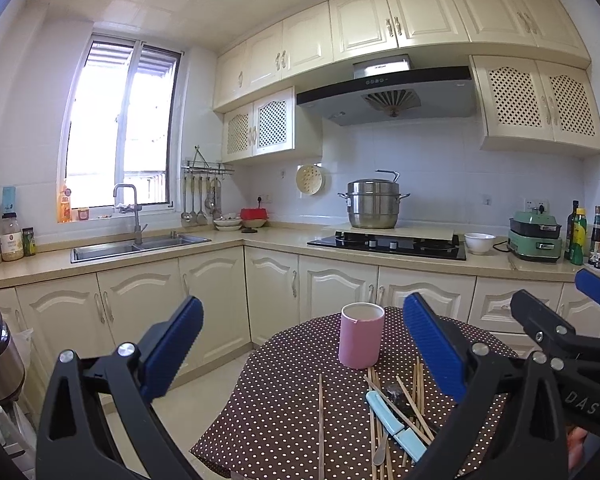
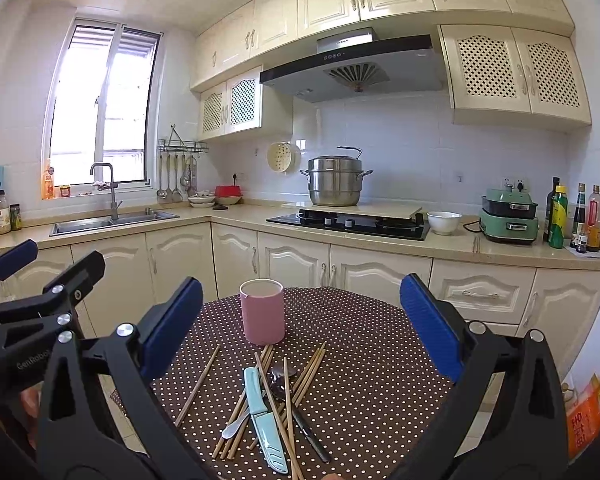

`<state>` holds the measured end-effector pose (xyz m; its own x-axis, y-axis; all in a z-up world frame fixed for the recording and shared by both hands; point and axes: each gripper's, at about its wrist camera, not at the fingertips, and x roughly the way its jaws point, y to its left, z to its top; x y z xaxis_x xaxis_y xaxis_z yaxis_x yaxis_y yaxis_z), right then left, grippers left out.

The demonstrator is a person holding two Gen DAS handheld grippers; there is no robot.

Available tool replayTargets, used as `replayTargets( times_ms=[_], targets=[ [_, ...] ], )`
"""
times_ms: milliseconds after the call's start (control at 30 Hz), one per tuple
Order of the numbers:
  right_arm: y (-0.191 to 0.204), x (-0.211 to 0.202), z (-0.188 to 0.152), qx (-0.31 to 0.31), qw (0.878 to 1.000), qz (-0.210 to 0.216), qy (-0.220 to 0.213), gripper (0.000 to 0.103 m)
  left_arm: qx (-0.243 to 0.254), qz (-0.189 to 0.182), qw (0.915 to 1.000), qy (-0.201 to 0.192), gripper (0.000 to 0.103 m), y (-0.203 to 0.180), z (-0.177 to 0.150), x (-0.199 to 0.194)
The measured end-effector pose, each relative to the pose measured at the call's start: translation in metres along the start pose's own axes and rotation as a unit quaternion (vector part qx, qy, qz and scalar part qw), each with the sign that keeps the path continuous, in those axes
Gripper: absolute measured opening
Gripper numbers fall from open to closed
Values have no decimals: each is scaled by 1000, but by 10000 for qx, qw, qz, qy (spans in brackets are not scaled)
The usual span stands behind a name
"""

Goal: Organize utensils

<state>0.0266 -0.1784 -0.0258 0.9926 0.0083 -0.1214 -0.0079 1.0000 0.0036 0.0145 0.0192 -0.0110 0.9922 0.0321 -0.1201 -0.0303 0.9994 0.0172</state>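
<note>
Both claws hang above the near edge of the table (image 2: 380, 360), side by side. The left claw (image 1: 300, 360) is released, its blue pads spread wide with nothing between them. The right claw (image 2: 300, 340) is likewise released and empty.

The pink cup (image 2: 262, 312) stands upright toward the far edge of the table, mouth up, so it looks meant as the holder for the loose things. Just in front of it, nearer the claws, lies the pile: wooden chopsticks (image 2: 308, 372) fanned and crossed, a pale blue knife (image 2: 262, 416) pointing toward the near edge, a spoon (image 2: 282, 374) with its bowl near the cup, and a dark-handled piece (image 2: 312, 438) partly under the sticks. One chopstick (image 2: 198, 384) lies apart, toward the left edge.

Nothing shows above the cup's rim, so sorting seems not yet begun. The wide spread suits coming down over a thin stick from above. The pieces overlap, so lifting one may drag or roll its neighbours; the lone chopstick looks the easiest first pick.
</note>
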Motion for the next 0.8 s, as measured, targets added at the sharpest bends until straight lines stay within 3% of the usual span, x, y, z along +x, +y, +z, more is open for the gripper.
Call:
replayTargets(
  times_ms=[800],
  targets=[
    [-3,2,2,55,10000,41,64,97,17,17,10000,33,98,2,-1,2]
  ],
)
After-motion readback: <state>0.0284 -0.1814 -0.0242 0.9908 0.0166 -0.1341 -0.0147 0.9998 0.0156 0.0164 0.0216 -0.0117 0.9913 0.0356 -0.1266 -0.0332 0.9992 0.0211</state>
